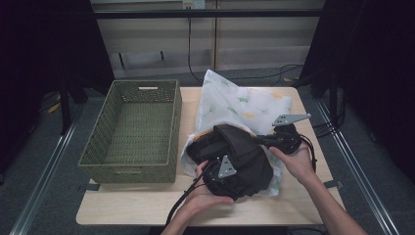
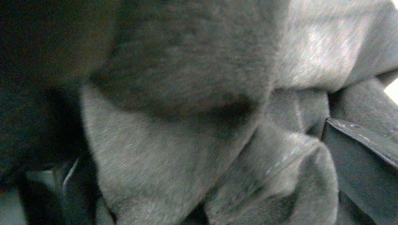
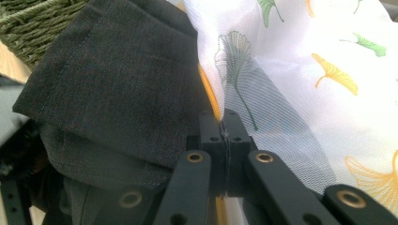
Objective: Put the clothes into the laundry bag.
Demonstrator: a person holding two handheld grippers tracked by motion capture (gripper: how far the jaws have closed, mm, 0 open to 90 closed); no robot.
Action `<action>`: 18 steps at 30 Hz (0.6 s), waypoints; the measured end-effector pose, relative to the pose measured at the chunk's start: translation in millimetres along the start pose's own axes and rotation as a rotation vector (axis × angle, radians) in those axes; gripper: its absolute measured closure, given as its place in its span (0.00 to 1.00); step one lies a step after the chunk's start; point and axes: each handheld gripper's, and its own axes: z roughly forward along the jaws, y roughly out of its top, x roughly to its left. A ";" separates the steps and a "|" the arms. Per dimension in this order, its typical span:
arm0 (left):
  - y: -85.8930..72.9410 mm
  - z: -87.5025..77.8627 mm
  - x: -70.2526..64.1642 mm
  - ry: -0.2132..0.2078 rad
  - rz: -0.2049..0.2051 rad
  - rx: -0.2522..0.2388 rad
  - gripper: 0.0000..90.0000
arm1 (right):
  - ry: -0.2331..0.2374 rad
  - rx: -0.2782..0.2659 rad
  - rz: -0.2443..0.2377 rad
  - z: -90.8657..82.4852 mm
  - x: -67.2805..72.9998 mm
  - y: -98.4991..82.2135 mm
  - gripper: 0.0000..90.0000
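A white mesh bag (image 1: 244, 105) printed with green and yellow leaves lies on the table right of centre, its mouth facing the person. A dark grey garment (image 1: 244, 156) sits bunched half inside that mouth. My left gripper (image 1: 222, 164) is buried in the garment, and grey cloth (image 2: 187, 117) folds press against its camera, with one black jaw at the right edge. My right gripper (image 3: 224, 123) is shut on the bag's orange-trimmed rim (image 3: 209, 89) and holds the bag (image 3: 305, 93) up beside the garment (image 3: 112, 84). In the high view the right gripper (image 1: 266, 139) sits at the bag's right side.
An empty green woven basket (image 1: 137, 127) stands on the left half of the wooden table (image 1: 147, 200), close to the bag; its corner (image 3: 28, 23) appears in the right gripper view. Cables trail from both grippers. Dark floor and metal rails flank the table.
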 end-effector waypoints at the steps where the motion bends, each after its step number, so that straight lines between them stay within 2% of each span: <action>1: 0.6 1.8 -1.4 0.017 0.007 0.019 0.00 | 0.000 0.003 -0.001 0.5 0.2 0.0 1.00; 2: 1.5 3.2 -2.4 0.037 0.011 0.033 0.00 | 0.002 0.007 0.000 0.8 0.2 -0.1 1.00; 3: 1.8 3.5 -0.9 0.031 0.008 0.035 0.00 | 0.000 0.009 0.000 1.2 0.2 -0.3 1.00; 4: 1.1 2.5 -0.2 0.058 -0.017 0.027 0.02 | 0.004 0.013 0.003 1.5 0.2 -0.6 1.00; 5: 1.1 2.5 -0.2 0.058 -0.017 0.027 0.09 | 0.007 0.016 0.001 2.3 0.4 -0.9 1.00; 6: 1.1 2.4 -0.4 0.071 -0.027 0.020 0.11 | 0.005 0.019 0.000 2.5 0.9 -1.0 1.00; 7: 0.8 0.7 0.2 0.094 -0.020 0.020 0.15 | 0.006 0.022 -0.001 2.9 1.6 -0.9 1.00; 8: 0.0 -2.0 0.6 0.120 -0.035 0.016 0.22 | 0.008 0.025 -0.004 3.2 2.3 -0.7 1.00; 10: -1.2 -6.8 5.6 0.129 -0.092 -0.022 0.41 | 0.015 0.025 -0.005 3.1 2.9 0.2 1.00; 11: -2.3 -10.1 9.8 0.110 -0.117 -0.052 0.54 | 0.015 0.025 -0.003 2.8 3.4 1.1 1.00; 12: -2.3 -11.2 12.0 0.103 -0.143 -0.054 0.63 | 0.020 0.021 -0.007 2.5 3.3 2.1 1.00; 13: -1.0 -11.5 12.4 0.111 -0.158 -0.071 0.68 | 0.027 0.019 -0.005 2.0 3.7 3.4 1.00; 14: 1.1 -11.7 12.4 0.126 -0.147 -0.072 0.73 | 0.029 0.018 -0.008 1.7 4.2 5.1 1.00; 16: 5.7 -12.5 14.1 0.133 -0.158 -0.075 0.77 | 0.040 0.012 -0.010 2.2 5.6 9.2 1.00; 18: 11.3 -16.3 17.6 0.133 -0.188 -0.117 0.78 | 0.045 0.004 -0.019 1.8 8.6 14.4 1.00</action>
